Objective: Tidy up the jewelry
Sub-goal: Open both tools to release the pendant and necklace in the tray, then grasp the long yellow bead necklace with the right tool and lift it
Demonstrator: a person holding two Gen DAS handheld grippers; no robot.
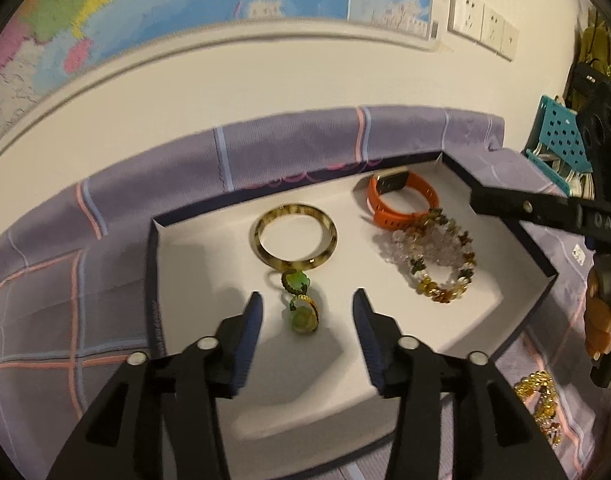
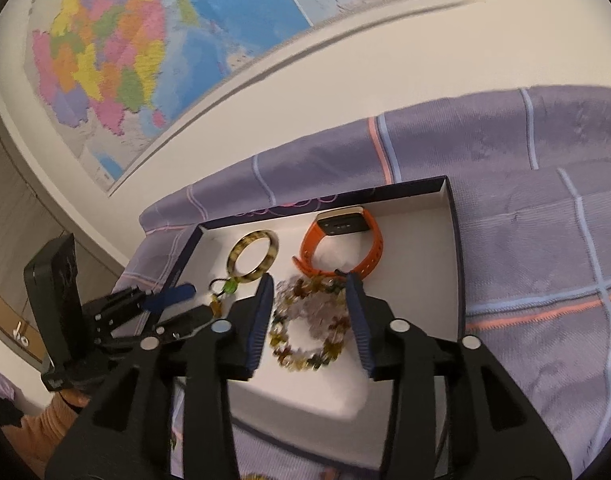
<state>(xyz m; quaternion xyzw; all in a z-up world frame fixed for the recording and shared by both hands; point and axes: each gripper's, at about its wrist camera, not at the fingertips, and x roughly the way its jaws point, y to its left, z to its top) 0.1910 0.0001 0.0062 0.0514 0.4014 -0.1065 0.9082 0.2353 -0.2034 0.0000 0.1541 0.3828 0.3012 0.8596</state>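
Two wrist cameras, close above the same box

Left view looks down from the near edge of the white-lined box point(image 1: 209, 264) toward the map wall; right view faces it from the right; both share its contents

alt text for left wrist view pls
Open left gripper hovers over two green rings in a white-lined box, alongside a tortoiseshell bangle, orange watch and beaded bracelets.
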